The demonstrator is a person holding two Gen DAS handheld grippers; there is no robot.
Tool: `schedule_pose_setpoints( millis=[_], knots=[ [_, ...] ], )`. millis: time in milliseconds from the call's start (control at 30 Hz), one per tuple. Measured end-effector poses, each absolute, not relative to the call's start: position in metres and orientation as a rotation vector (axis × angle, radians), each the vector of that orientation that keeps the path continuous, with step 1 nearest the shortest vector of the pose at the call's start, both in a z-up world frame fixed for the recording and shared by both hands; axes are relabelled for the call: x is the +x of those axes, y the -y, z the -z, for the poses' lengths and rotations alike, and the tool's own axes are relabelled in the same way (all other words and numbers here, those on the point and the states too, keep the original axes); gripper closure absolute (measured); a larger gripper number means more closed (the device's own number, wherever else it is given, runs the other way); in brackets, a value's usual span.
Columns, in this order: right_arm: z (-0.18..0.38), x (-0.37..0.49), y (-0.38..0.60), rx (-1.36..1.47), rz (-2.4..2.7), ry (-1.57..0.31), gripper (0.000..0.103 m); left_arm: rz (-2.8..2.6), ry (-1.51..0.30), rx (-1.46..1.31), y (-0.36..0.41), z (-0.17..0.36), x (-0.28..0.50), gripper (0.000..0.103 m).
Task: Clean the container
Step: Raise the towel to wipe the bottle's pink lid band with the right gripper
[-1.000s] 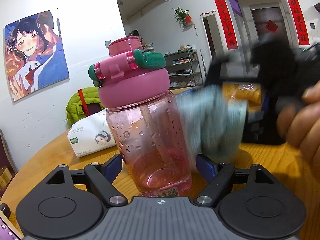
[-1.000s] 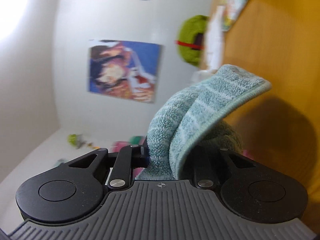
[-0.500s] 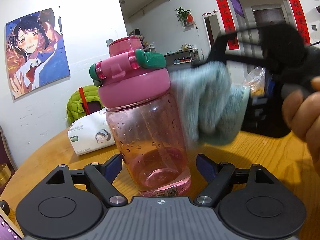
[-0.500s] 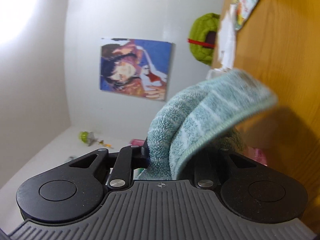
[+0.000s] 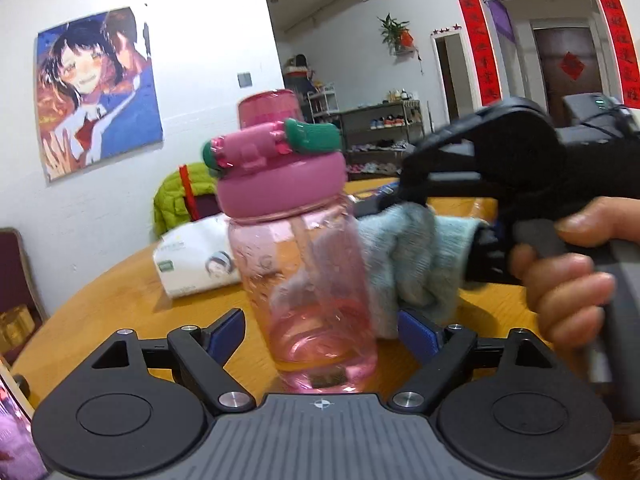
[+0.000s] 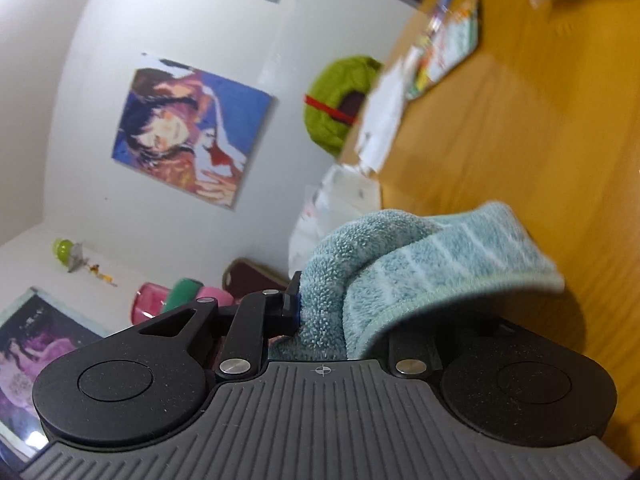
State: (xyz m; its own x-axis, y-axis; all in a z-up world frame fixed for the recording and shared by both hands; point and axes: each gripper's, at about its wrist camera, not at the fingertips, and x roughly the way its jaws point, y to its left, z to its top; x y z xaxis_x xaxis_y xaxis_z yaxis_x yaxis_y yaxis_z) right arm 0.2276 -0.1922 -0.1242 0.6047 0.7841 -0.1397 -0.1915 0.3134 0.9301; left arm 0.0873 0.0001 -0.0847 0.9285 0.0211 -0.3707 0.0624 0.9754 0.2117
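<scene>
Bottle (image 5: pixel 308 280): now leaning over, where it was standing upright a second ago, between the pads of the left gripper (image 5: pixel 320 330), whose jaws have just been opening and are standing clear of it. Towel (image 5: pixel 408 264): now pressing the bottle's side, pinched in the right gripper (image 6: pixel 352 312). Bottle base: partly hidden by the left gripper body. Hand (image 5: pixel 568 268): showing only in the left view; the right view is showing just the bottle's cap. Table (image 5: pixel 132 292): wood, round-edged, carrying a tissue pack (image 5: pixel 192 260). Poster (image 5: pixel 96 92): hanging on the white wall.
</scene>
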Motion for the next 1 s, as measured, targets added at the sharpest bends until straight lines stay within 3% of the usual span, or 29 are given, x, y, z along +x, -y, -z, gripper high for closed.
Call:
schedule_pose_setpoints(
  millis=[233, 600, 800, 1000],
  knots=[
    [0.137, 0.231, 0.191, 1.167, -0.791, -0.796, 0.075, 0.039, -0.365, 0.252, -0.011, 0.089, 0.098, 0.018],
    [0.131, 0.223, 0.188, 1.039, -0.751, -0.867, 0.075, 0.068, -0.361, 0.292, -0.016, 0.089, 0.102, 0.023],
    [0.114, 0.215, 0.183, 0.892, -0.723, -0.801, 0.078, 0.063, -0.36, 0.297, -0.015, 0.09, 0.101, 0.023],
    [0.112, 0.207, 0.207, 1.233, -0.947, -0.555, 0.08, 0.076, -0.355, 0.306, -0.012, 0.09, 0.099, 0.023]
  ],
)
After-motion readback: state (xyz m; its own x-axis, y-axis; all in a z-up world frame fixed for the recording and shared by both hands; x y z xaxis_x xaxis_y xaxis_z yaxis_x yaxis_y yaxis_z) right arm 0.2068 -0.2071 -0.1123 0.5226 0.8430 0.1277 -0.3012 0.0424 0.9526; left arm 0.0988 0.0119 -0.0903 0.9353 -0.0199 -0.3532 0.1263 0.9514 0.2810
